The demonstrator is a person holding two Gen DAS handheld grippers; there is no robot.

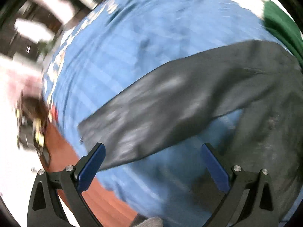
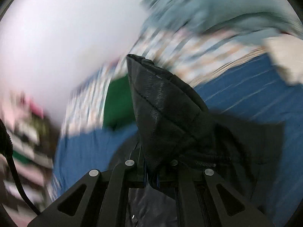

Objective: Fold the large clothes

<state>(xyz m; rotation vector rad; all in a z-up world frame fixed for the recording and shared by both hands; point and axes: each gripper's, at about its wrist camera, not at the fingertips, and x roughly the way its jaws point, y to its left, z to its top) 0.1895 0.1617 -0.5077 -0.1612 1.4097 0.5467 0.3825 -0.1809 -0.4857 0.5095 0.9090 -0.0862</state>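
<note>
Black quilted jacket lies on blue striped sheet; right gripper clamps a bunched fold. Left gripper, fingers wide and empty, faces the sleeve running crosswise just ahead, nearer for the next grab.

Right claw tips hidden — black jacket; surroundings motion-blurred.

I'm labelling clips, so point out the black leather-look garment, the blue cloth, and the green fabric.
Black leather-look garment (image 2: 166, 109): right wrist view, stitched panel above the shut fingers.
Blue cloth (image 1: 144, 37): left wrist view, open middle.
Green fabric (image 1: 280, 24): left wrist view, upper-right patch.
</note>
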